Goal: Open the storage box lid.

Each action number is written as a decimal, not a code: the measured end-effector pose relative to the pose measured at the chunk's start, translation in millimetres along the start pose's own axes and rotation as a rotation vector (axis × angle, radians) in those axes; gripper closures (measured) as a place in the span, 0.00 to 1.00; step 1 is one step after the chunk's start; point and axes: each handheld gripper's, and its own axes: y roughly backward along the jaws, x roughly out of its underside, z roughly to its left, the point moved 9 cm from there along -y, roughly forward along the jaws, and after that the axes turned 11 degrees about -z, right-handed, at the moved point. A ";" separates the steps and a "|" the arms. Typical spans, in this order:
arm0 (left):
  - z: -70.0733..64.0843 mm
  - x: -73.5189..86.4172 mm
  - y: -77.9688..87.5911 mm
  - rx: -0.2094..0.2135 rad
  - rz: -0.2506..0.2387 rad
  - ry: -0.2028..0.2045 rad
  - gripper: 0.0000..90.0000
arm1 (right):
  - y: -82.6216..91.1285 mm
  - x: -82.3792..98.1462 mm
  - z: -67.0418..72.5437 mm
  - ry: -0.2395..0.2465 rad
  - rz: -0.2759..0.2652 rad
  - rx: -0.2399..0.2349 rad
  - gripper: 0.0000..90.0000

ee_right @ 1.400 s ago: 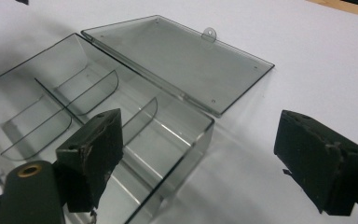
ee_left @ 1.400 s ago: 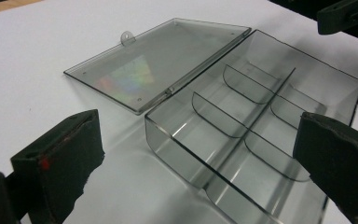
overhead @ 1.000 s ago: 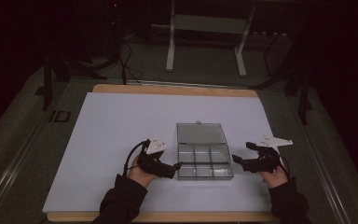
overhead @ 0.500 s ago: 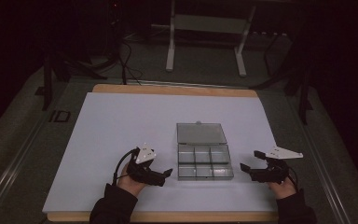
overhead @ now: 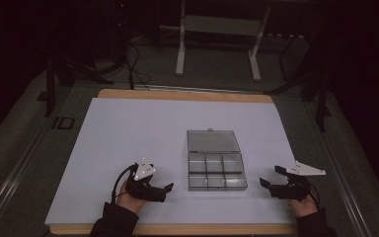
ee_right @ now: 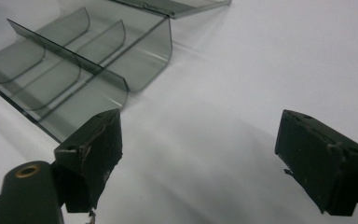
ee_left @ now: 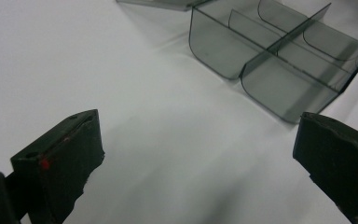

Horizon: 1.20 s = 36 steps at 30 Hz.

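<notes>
A clear grey compartment box (overhead: 216, 172) lies open on the white table sheet (overhead: 128, 138), its lid (overhead: 212, 140) folded flat behind it. The compartments look empty. My left gripper (overhead: 167, 192) sits low just left of the box's near corner, open, nothing between its jaws. My right gripper (overhead: 271, 176) is off the box's right near corner, also open and empty. In the left gripper view the box (ee_left: 279, 60) is ahead to the upper right of my left gripper (ee_left: 200, 135). In the right gripper view the box (ee_right: 74, 60) is upper left of my right gripper (ee_right: 200, 135).
The wooden table edge (overhead: 177, 228) runs close under both hands. Dark floor, a white stand (overhead: 217, 44) and cables lie beyond the table's far side. Wide bare sheet spreads left of and behind the box.
Both grippers have drawn back from the box's sides toward the near table edge, the left one going left and the right one going right. The box has not moved.
</notes>
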 end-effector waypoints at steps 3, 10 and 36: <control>3.2 5.1 2.0 -0.014 0.001 0.012 0.03 | 1.5 5.7 -2.5 0.011 0.003 0.020 0.16; 9.7 13.3 5.3 -0.072 0.023 -0.029 0.03 | 5.0 16.1 -10.5 0.021 0.013 0.075 0.16; 14.3 12.9 10.5 -0.153 -0.039 -0.058 0.03 | 10.4 19.5 -21.3 0.058 -0.018 0.210 0.16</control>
